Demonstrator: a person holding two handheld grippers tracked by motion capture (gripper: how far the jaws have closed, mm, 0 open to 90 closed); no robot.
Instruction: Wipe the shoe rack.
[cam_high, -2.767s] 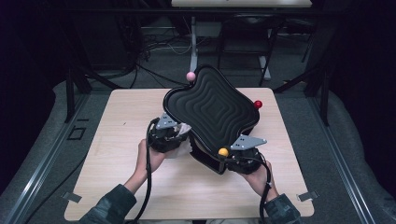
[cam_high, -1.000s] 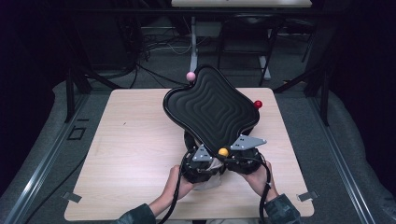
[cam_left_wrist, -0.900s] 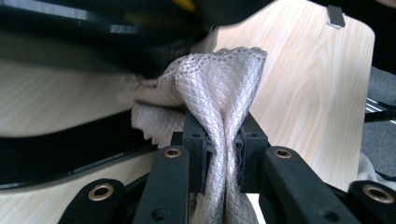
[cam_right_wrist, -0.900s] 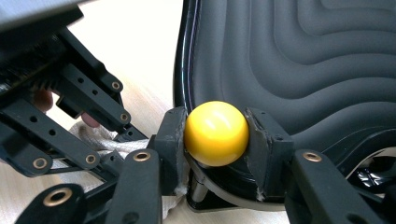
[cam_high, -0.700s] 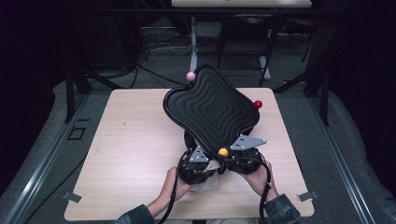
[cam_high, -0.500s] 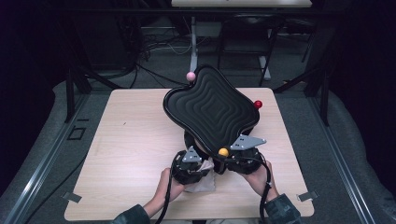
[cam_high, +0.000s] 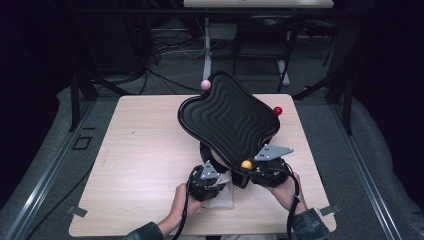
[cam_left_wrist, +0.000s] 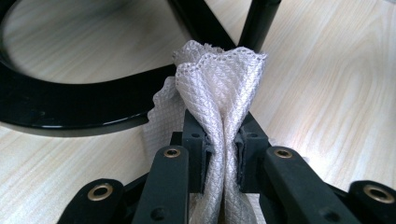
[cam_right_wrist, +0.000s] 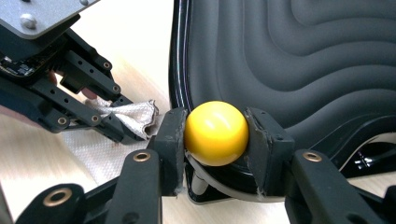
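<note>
White cloth pinched, lower end hidden; yellow ball clamped, stem obscured

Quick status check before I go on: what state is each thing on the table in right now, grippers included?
Left gripper: shut on the white cloth.
White cloth: bunched and pinched between the fingers, its lower part lying on the table.
Right gripper: shut on the yellow ball.
Yellow ball: held at the black tray's near rim.
Black tray: tilted, raised on its stand.
Pink ball: at the far rim, untouched.
Red ball: at the right rim, untouched.
</note>
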